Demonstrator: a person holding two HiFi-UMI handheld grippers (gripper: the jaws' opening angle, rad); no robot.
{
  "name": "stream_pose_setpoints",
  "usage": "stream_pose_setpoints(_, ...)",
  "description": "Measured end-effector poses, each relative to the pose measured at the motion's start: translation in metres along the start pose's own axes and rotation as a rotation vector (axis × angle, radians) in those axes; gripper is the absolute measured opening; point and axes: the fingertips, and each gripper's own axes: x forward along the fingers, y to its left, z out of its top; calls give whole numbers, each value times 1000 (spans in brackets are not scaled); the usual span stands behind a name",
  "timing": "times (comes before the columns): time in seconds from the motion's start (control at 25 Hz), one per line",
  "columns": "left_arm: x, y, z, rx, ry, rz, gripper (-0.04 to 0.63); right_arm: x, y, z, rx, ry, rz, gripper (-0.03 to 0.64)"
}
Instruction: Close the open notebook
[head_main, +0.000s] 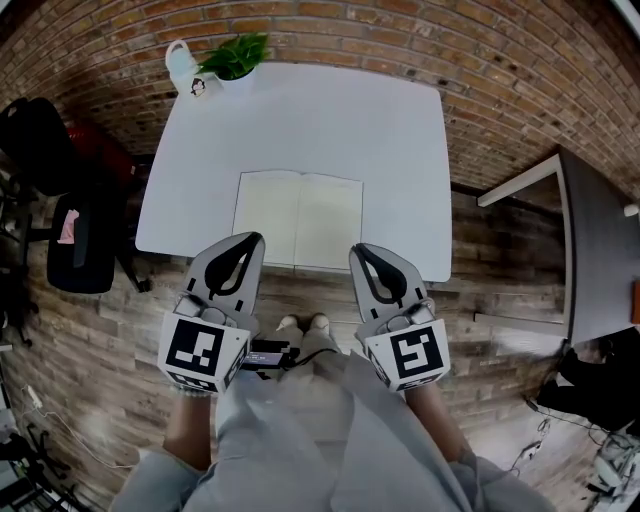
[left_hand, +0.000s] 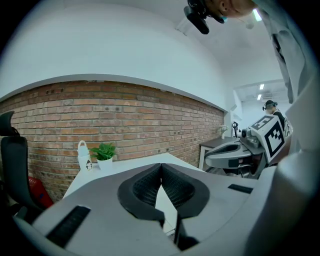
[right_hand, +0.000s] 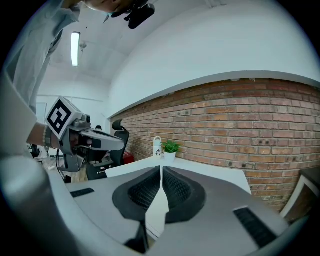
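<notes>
An open notebook (head_main: 298, 219) with blank cream pages lies flat on the white table (head_main: 390, 130), near its front edge. My left gripper (head_main: 256, 238) is shut and empty, its tip just over the notebook's front left corner. Shut and empty as well, my right gripper (head_main: 356, 249) hovers at the notebook's front right corner. In the left gripper view the jaws (left_hand: 160, 165) meet with only a sliver of page (left_hand: 166, 206) showing past them. The right gripper view shows its jaws (right_hand: 161, 169) touching, with the table (right_hand: 220, 175) beyond.
A potted green plant (head_main: 236, 58) and a small white bottle (head_main: 182, 64) stand at the table's far left corner. A black office chair (head_main: 75, 235) sits left of the table. A grey desk (head_main: 595, 240) stands to the right. Brick-pattern floor surrounds everything.
</notes>
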Motion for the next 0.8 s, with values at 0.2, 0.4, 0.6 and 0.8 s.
stream_pose_setpoints(0.2, 1, 7, -9, -40, 20, -5, 18, 7, 3, -3, 5, 10, 4, 44)
stream_pose_setpoints(0.4, 7, 14, -25, -116, 33, -18, 20, 14, 5, -11, 14, 41, 7, 44)
stream_pose_setpoints(0.6, 15, 14, -47, -158, 78, -18, 20, 19, 6, -22, 23, 60, 13, 44)
stream_pose_setpoints(0.8, 20, 12, -77, -220, 143, -16, 20, 24, 12, -37, 38, 99, 25, 44)
